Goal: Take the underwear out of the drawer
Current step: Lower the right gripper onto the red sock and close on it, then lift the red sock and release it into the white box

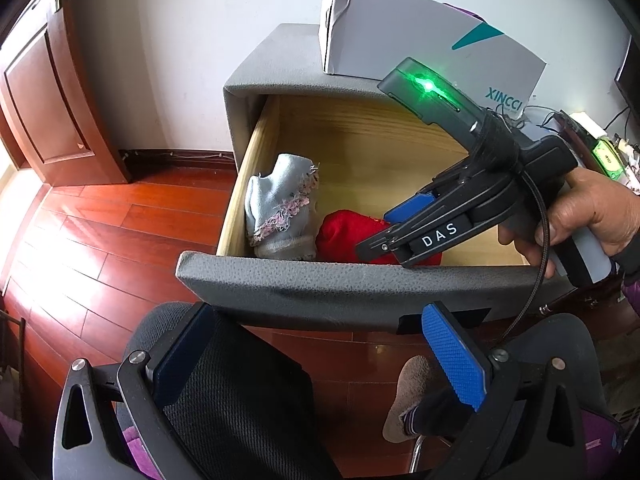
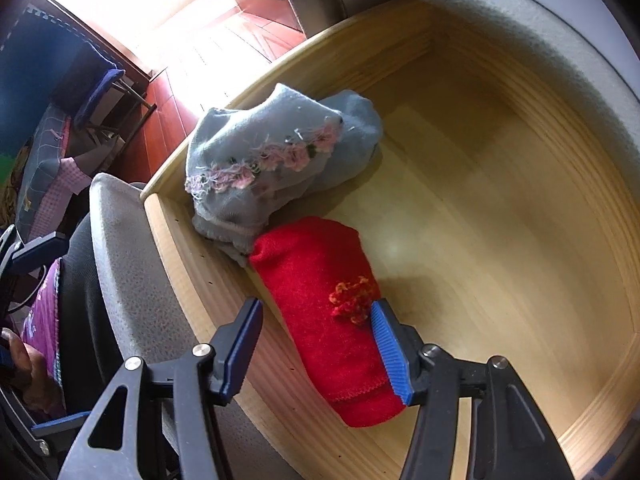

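My left wrist camera is sitting back outside the drawer (image 1: 360,152), looking over its grey front panel (image 1: 320,288) and down into it, taking in the floor, the wall and the right gripper (image 1: 384,236) from the side. My right wrist camera is hanging close above the drawer (image 2: 500,200) floor, looking along it toward the left wall. Both views are sharing the red garment (image 1: 340,236) (image 2: 332,300) and the pale blue garment (image 1: 280,204) (image 2: 280,156).
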A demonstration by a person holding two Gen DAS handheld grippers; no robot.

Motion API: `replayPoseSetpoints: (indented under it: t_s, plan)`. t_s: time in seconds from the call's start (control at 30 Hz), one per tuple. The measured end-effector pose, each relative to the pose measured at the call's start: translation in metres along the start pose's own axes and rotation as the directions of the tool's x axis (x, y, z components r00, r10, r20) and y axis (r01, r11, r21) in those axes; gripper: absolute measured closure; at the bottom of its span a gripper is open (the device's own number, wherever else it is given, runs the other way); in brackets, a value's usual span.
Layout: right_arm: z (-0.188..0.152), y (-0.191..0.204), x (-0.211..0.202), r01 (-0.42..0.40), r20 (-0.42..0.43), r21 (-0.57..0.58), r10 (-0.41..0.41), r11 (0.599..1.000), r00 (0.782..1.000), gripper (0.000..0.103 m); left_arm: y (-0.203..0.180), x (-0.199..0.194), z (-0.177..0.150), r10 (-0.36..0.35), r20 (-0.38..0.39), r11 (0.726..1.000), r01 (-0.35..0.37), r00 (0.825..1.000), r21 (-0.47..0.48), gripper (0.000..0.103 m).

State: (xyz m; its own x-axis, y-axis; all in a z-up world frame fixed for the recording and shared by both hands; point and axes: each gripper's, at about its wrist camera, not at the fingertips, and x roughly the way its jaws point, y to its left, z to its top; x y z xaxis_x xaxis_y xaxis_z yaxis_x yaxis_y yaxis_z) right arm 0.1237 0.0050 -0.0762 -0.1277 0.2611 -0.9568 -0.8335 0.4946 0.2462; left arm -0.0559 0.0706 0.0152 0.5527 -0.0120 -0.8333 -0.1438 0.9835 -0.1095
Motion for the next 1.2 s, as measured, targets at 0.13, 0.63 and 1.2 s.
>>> replayPoseSetpoints:
  t_s: [0.13,0.63,1.2]
  plan:
    - [0.005,-0.001,0.006,0.032,-0.019,0.003,-0.032,0.999,0.999,0.045,-0.001,-0.001,0.000,-0.003,0.004,1.000,0.003,1.000,0.003,0.000]
    - [-0.011,-0.029,0.018,0.089,-0.114,0.119,-0.075,0.989,0.991,0.047,0.002,-0.001,0.001,-0.006,-0.002,1.000,0.006,1.000,-0.006,0.000]
    - [-0.088,-0.085,-0.029,0.152,-0.030,0.418,-0.154,0.895,0.988,0.064,0.000,0.001,0.000,-0.003,-0.002,1.000,0.003,1.000,0.000,0.000]
